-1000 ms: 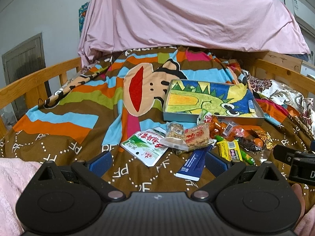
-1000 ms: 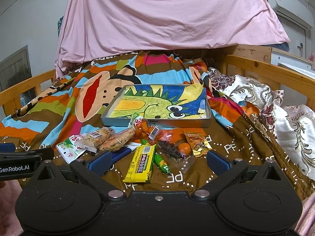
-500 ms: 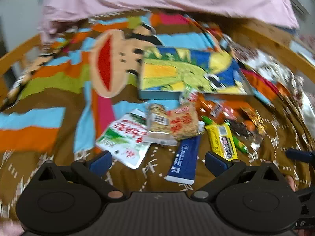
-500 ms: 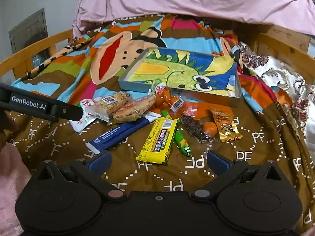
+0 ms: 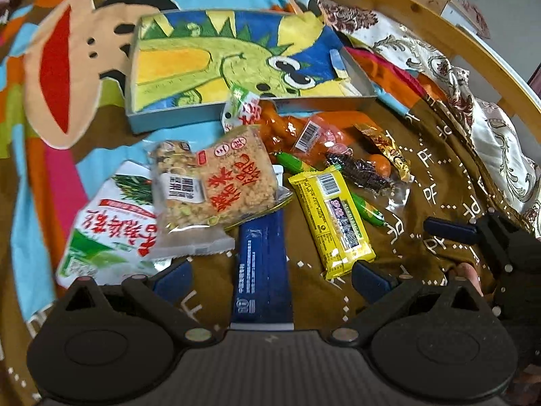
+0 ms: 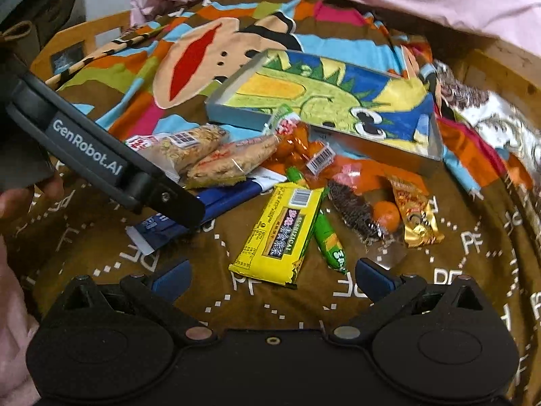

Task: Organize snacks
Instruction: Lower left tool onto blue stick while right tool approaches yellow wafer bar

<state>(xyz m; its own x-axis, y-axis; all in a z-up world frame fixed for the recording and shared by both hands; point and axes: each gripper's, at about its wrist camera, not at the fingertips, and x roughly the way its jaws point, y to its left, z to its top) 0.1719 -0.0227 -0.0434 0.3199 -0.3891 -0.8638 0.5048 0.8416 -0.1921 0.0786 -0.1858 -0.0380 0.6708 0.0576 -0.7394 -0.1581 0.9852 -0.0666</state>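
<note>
Where snacks [image 6: 275, 231] lie, open grippers

My left gripper [image 5: 268, 272] hangs spread wide over the bed, its fingers either side of the dark blue packet [image 5: 262, 264], with the yellow bar [image 5: 333, 223] just right and the rice-cracker pack [image 5: 236, 179] overlapping the packet's far end.

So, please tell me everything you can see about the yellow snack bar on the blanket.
The yellow snack bar is a long flat packet in glossy wrapper that looks like plastic, sealed, with a barcode near its far end and a dark label band with print along its middle. It lies flat on the brown blanket, in front of the open right gripper. Its right edge overlaps a thin green packet. Nothing grips it.
</note>
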